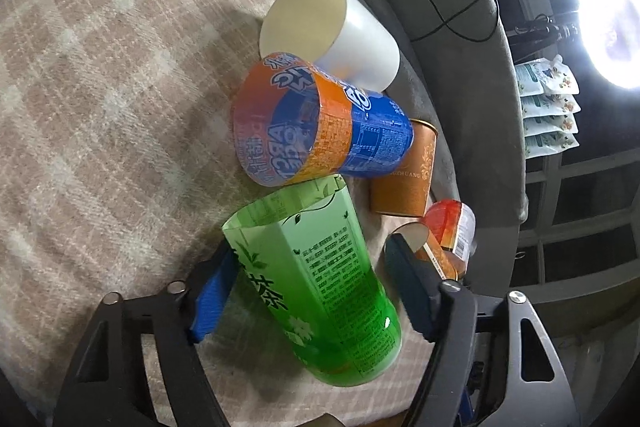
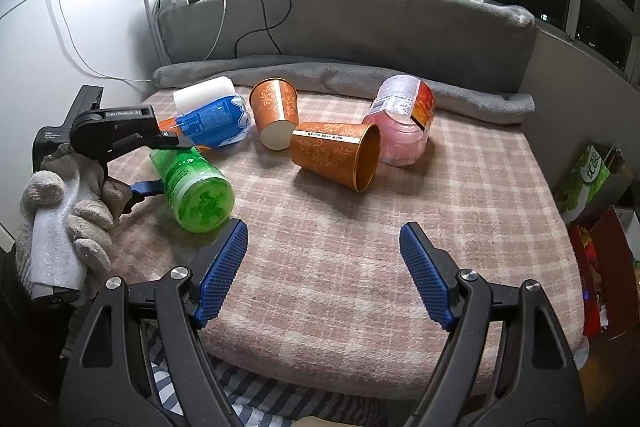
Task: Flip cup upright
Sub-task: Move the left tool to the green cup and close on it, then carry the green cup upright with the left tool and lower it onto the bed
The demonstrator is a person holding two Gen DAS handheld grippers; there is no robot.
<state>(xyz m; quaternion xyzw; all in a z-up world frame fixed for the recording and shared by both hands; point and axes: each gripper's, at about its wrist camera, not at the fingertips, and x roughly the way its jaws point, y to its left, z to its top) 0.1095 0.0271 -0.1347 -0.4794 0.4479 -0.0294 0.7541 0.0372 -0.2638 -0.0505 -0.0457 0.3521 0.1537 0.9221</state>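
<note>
Lying sideways, base toward camera, green cup (image 2: pixel 192 183) fills left claw (image 1: pixel 308 267); right claw (image 2: pixel 324 259) released.

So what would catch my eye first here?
Probably the bright green cup, lying on its side on the checked blanket with the left gripper around it. Behind it several more cups lie tipped over: a blue and orange one, a white one and an orange patterned one. The right gripper hangs open, holding nothing.
</note>
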